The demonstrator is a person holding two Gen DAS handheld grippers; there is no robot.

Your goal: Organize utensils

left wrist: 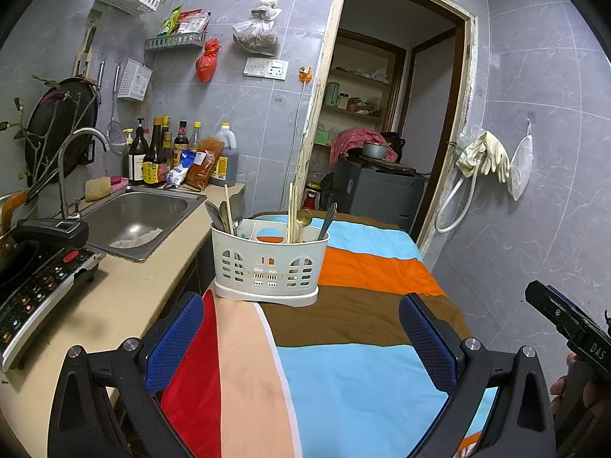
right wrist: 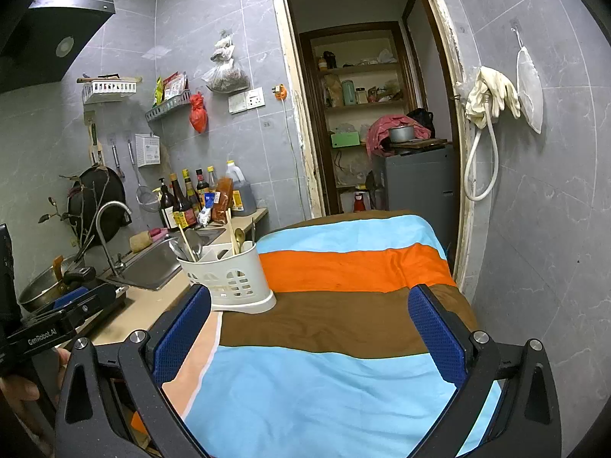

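A white plastic utensil caddy [left wrist: 267, 267] stands on the striped cloth-covered table [left wrist: 366, 271], at its left edge. It holds spoons [left wrist: 229, 213], wooden chopsticks [left wrist: 292, 210], a gold spoon [left wrist: 304, 218] and a dark utensil [left wrist: 328, 219]. My left gripper [left wrist: 301, 343] is open and empty, low over the cloth, in front of the caddy. My right gripper [right wrist: 311, 328] is open and empty over the cloth, with the caddy [right wrist: 229, 278] just ahead of its left finger [right wrist: 183, 328].
A beige counter [left wrist: 126, 297] adjoins the table on the left with a steel sink [left wrist: 141, 217], a faucet [left wrist: 76, 160], an induction cooker [left wrist: 38, 290] and sauce bottles [left wrist: 160, 152]. An open doorway [left wrist: 382, 114] lies behind the table. Gloves and a hose [left wrist: 481, 160] hang on the right wall.
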